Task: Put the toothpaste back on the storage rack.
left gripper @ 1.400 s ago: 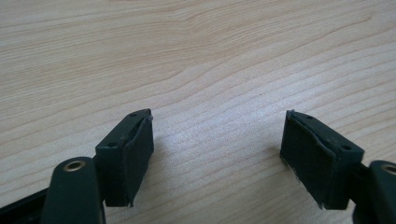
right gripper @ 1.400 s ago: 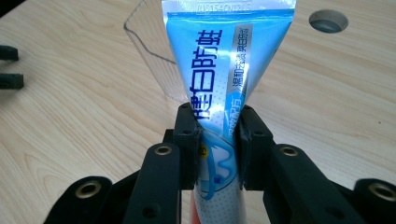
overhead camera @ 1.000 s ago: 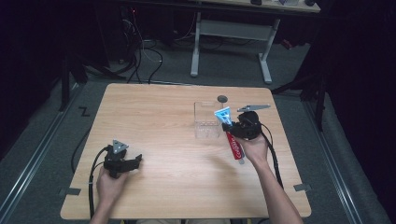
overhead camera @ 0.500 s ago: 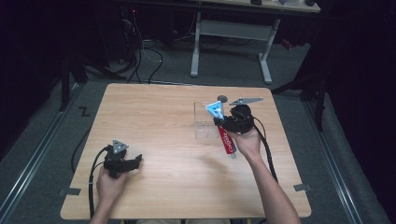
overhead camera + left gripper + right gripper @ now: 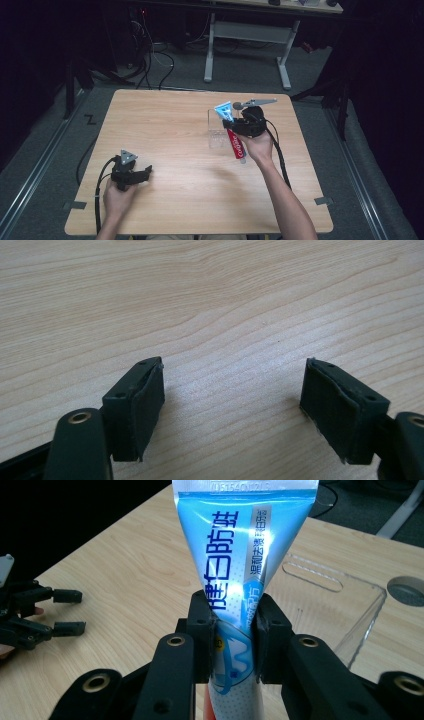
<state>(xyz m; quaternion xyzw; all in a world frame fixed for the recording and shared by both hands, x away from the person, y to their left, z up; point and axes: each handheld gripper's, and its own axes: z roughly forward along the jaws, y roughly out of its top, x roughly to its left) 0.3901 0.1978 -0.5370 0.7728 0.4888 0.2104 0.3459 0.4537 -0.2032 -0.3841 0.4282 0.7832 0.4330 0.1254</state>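
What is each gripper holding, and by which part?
Right gripper: shut on the toothpaste tube, mid-body, below its flat crimped end. Left gripper: open, nothing between its jaws.

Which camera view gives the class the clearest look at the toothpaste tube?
The right gripper view: the toothpaste tube stands close up, lettering sharp, pinched by the right gripper. The high view shows it small, beside a clear box.

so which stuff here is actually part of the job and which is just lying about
Part of the job:
- blue, white and red toothpaste tube, clamped in the right gripper
- clear plastic open-topped box, right beside the tube

Lying about:
- left gripper, jaws open, idle on the light wooden table
- grey desk frame behind the table
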